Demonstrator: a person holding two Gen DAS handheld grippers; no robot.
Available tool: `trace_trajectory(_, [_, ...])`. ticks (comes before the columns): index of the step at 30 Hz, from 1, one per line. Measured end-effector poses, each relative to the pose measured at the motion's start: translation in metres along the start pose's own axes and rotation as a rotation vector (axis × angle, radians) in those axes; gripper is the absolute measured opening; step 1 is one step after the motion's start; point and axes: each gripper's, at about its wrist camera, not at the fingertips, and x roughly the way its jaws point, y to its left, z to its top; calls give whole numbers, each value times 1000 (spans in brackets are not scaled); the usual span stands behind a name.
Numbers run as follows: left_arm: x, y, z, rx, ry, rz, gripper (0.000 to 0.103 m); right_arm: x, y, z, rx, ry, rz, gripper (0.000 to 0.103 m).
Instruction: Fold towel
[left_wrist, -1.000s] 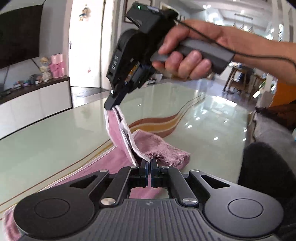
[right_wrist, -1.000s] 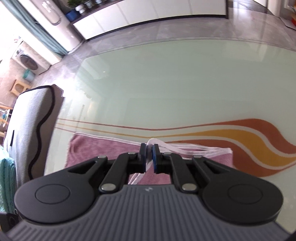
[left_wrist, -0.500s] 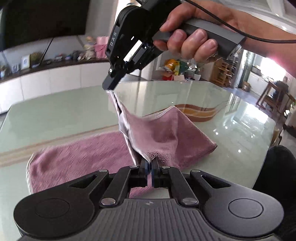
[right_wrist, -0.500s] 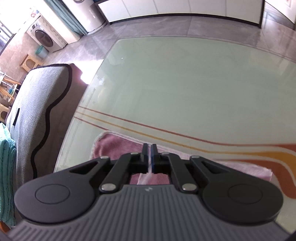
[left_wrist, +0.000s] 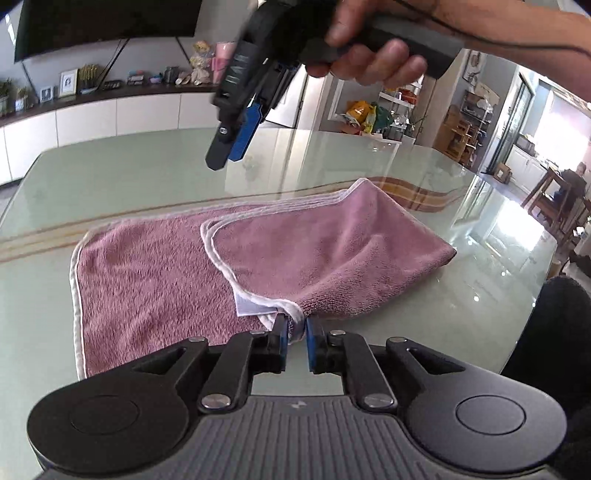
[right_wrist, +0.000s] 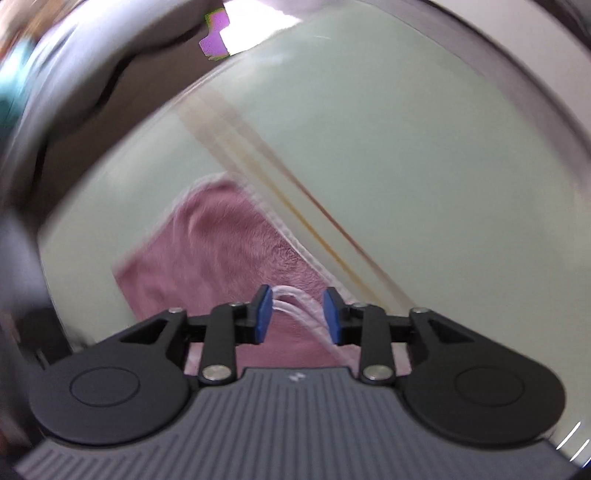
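Pink towel (left_wrist: 155, 280) lies flat, long axis left-right.

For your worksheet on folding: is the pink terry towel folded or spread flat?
Partly folded: the pink terry towel has one half doubled over the other, white hems showing.

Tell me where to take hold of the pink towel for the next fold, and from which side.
Grip the pink towel at its white-trimmed short edge, the single layer lying flat to the left in the left wrist view. Come from that open end, jaws low along the glass table, probably at both corners. The opposite end is a thick doubled fold and offers no free edge.
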Motion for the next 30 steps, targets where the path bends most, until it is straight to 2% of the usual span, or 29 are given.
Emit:
trace_trajectory(2, [4, 0, -4, -13, 2, -4, 12, 2, 20, -11, -299, -28, 9, 48])
trace_trajectory(4, [7, -1, -8, -18, 4, -7, 13, 12, 34, -17, -474, 15, 20, 48])
trace_trajectory(6, [10, -1, -10, -15, 7, -1, 14, 24, 44, -17, -576, 59, 37, 47])
trace_trajectory(8, [12, -1, -10, -14, 6, -4, 14, 33, 47, -13, -603, 84, 65, 37])
trace_trajectory(11, [14, 2, -10, -26, 8, -20, 14, 44, 46, -6, -609, 106, 100, 29])
trace_trajectory(17, [17, 3, -10, -27, 12, -43, 14, 57, 33, 2, -617, 156, 118, 28])
trace_trajectory(24, [17, 0, -11, -19, 10, -49, 16, 64, 25, 7, -601, 168, 164, 25])
trace_trajectory(26, [18, 0, -11, -17, 13, -47, 16, 64, 22, 10, -593, 173, 176, 19])
trace_trajectory(30, [19, 1, -12, -22, 17, -47, 16, 59, 22, 15, -595, 168, 175, 16])
